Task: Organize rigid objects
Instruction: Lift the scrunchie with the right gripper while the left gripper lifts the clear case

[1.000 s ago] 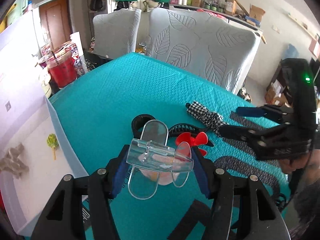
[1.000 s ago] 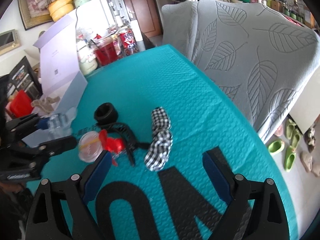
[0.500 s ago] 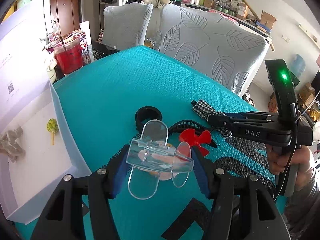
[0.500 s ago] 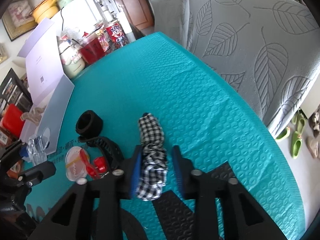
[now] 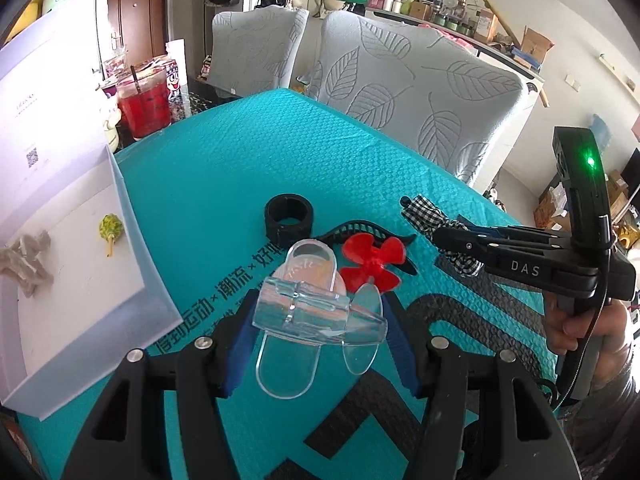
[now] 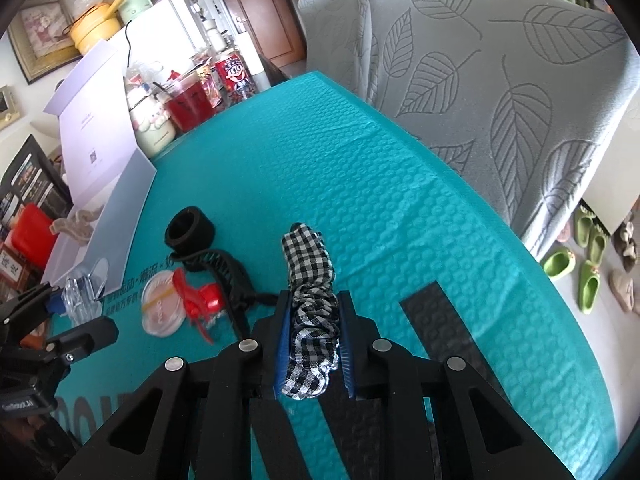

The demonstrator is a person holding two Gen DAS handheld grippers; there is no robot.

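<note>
The right gripper (image 6: 311,342) has its fingers clamped on the checked scrunchie (image 6: 308,280), lying on the teal table (image 6: 360,184) at six o'clock. The left gripper (image 5: 320,340) fingers grip a clear plastic airplane (image 5: 316,312); the red propeller (image 5: 372,260) sits at one o'clock of it, the black ring (image 5: 290,216) at eleven.

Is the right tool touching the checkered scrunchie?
Touching. In the right wrist view the right tool has both blue pads pressed against the checkered scrunchie, squeezing its fabric with no gap.

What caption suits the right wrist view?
Right gripper shut on checked scrunchie on teal mat.
</note>
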